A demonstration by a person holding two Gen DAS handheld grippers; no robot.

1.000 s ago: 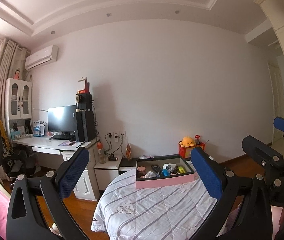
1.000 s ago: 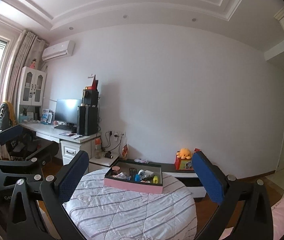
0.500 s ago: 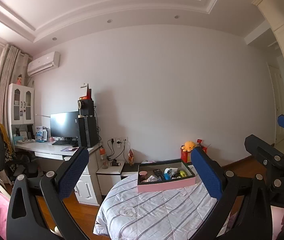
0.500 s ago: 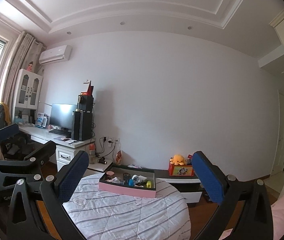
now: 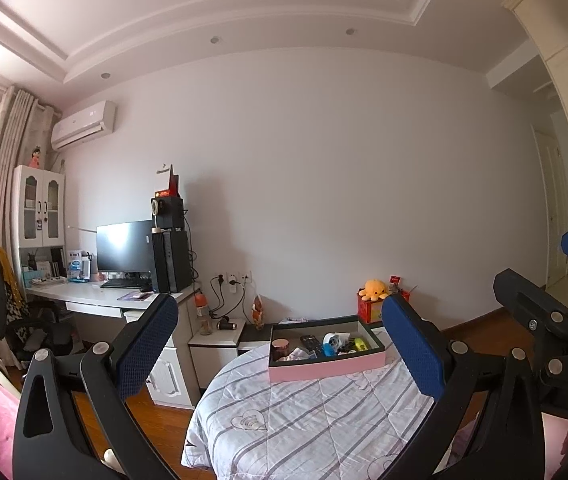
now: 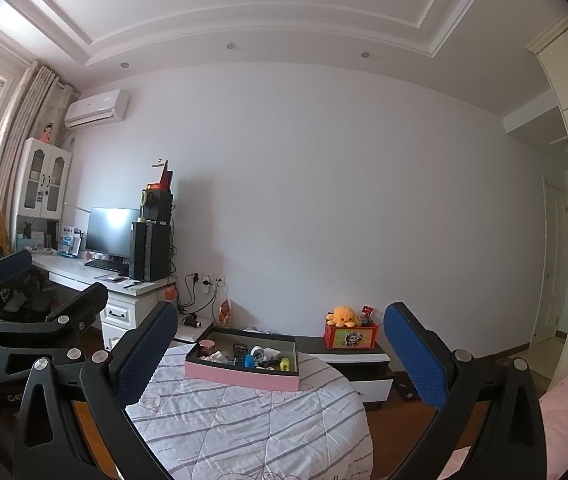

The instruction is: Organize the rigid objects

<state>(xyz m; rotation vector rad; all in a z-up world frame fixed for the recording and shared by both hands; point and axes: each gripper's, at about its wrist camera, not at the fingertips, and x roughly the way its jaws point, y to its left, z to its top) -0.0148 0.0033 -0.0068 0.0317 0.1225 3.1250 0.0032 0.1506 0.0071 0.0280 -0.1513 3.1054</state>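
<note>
Both grippers held high and level, aimed across a bedroom; going left to right. Far left: white desk (image 5: 83, 300) with monitor (image 5: 123, 246) and black computer tower (image 5: 169, 260), well apart from the work. Left gripper (image 5: 279, 344) stands wide, nothing between its blue pads, its view centred on the round table (image 5: 304, 412) under a striped quilted cover. On the far part of that table sits the pink box (image 5: 324, 366), open-topped with a dark lining. Inside it, left to right: a small round jar (image 5: 281, 345), a dark remote (image 5: 311, 342), a blue item (image 5: 328, 349), a white-and-black piece I cannot name (image 5: 338, 340), a yellow item (image 5: 361, 344). These rigid things already lie in the box; the cover in front of it looks bare. That fits either a finished gathering or a box waiting to be emptied and sorted; cannot tell which. Right of the table: low dark cabinet (image 6: 360, 354) carrying a red box (image 6: 350, 338) with an orange plush toy (image 6: 342, 316). Right gripper (image 6: 279, 344) likewise spread wide and empty, seeing the pink box from a bit further right. Risks, as I judge them: the contents are small and crowded, so a wide jaw reaching in could catch two at once or knock a neighbour; the soft cover may let the box slide or tip if pushed at the rim; the two grippers sit close side by side and could clash if both go for the box together.
</note>
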